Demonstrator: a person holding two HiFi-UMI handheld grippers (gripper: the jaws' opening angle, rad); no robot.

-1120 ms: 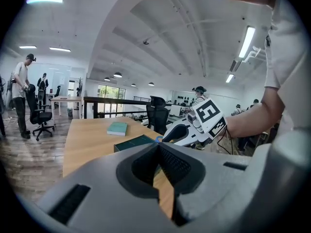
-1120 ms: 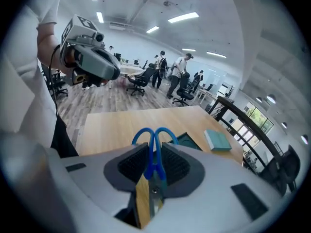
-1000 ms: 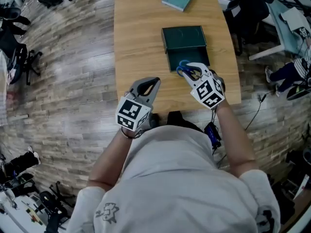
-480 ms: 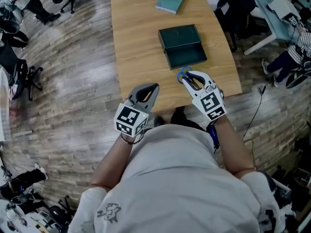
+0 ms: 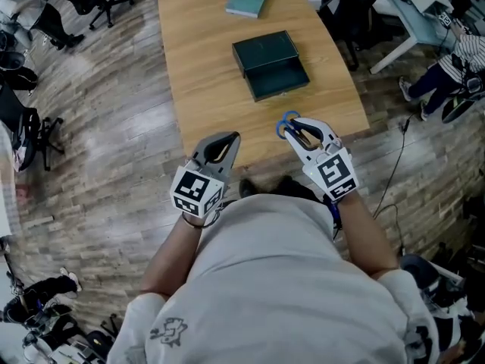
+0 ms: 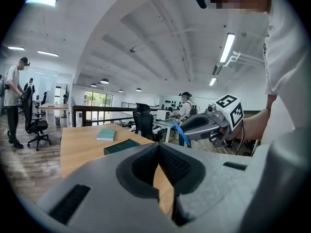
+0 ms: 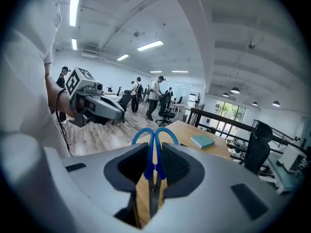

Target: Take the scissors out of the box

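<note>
Scissors [image 7: 151, 165] look out: our right claw [image 5: 297, 127] pinches them, box [image 5: 279, 78] well beyond it; left claw [image 5: 224, 139] closed, empty.

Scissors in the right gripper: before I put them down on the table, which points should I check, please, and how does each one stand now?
1. Grip: ok. The right gripper is shut on the scissors, with the blue loops sticking out past the jaws.
2. Clear of the box: ok. The open box lies farther up the table.
3. Blades closed: ok. The handles lie together.
4. Landing place: ok. The table is bare between the box and the near edge.
5. Left gripper: ok. It is shut, empty and off to the side.
6. Blade tips clear of the hand: cannot tell.
</note>
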